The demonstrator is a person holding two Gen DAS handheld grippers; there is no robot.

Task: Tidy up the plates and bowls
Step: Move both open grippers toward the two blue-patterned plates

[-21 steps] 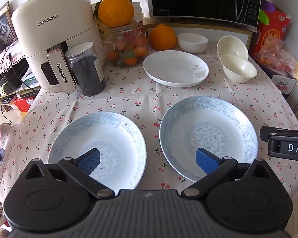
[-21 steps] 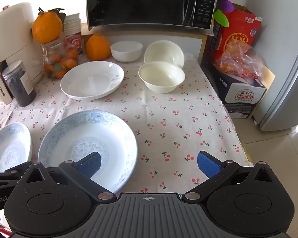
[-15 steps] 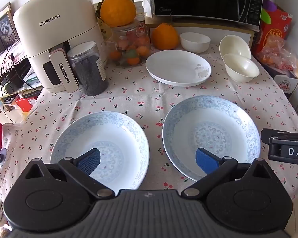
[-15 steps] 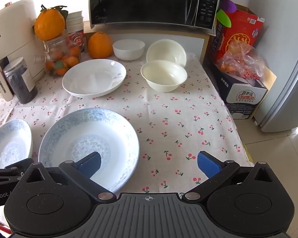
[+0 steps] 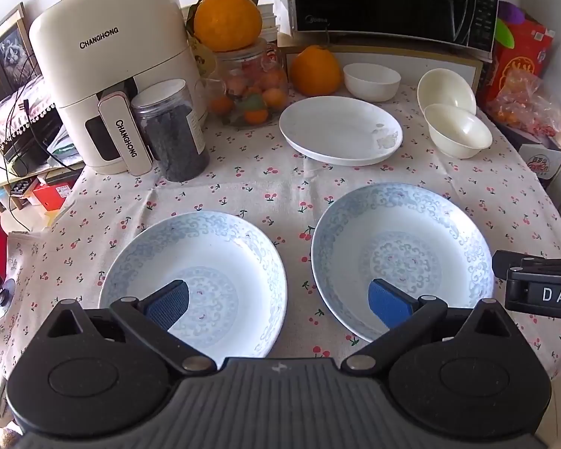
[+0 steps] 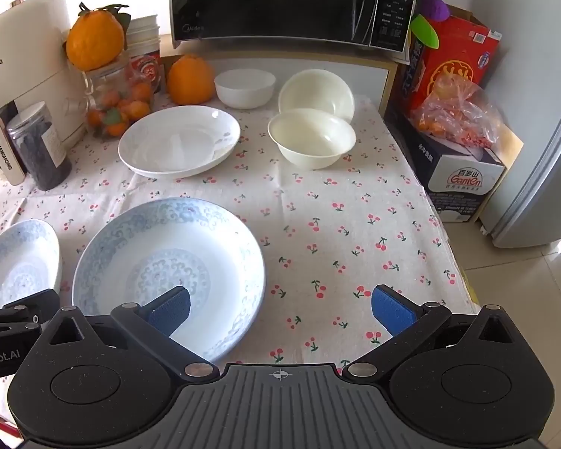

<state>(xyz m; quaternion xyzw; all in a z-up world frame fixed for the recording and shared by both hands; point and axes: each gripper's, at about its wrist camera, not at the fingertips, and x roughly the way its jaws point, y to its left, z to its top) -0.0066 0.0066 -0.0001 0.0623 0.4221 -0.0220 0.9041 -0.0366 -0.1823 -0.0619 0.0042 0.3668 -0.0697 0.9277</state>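
Two blue-patterned plates lie side by side near the table's front edge: the left one point(image 5: 194, 273) point(image 6: 15, 262) and the right one point(image 5: 400, 254) point(image 6: 168, 265). Behind them sits a plain white plate point(image 5: 340, 129) point(image 6: 179, 140). A small white bowl point(image 5: 371, 80) point(image 6: 245, 86) stands at the back. Two cream bowls are at the back right, one upright point(image 5: 458, 129) point(image 6: 312, 136), the other point(image 5: 446, 88) point(image 6: 316, 91) tilted behind it. My left gripper point(image 5: 278, 301) hovers open above the gap between the blue plates. My right gripper point(image 6: 280, 305) hovers open over the right blue plate's right rim and bare cloth.
An air fryer point(image 5: 112, 71), a dark jar point(image 5: 172, 131), a fruit jar point(image 5: 248, 89) topped by an orange and a second orange point(image 5: 314, 71) line the back left. A microwave point(image 6: 291, 0) stands behind. Boxes and a bag point(image 6: 460, 112) sit right of the table.
Both views have shifted slightly: the dishes sit a little lower and further right in the frames. Nothing on the table moved, and both grippers stay open.
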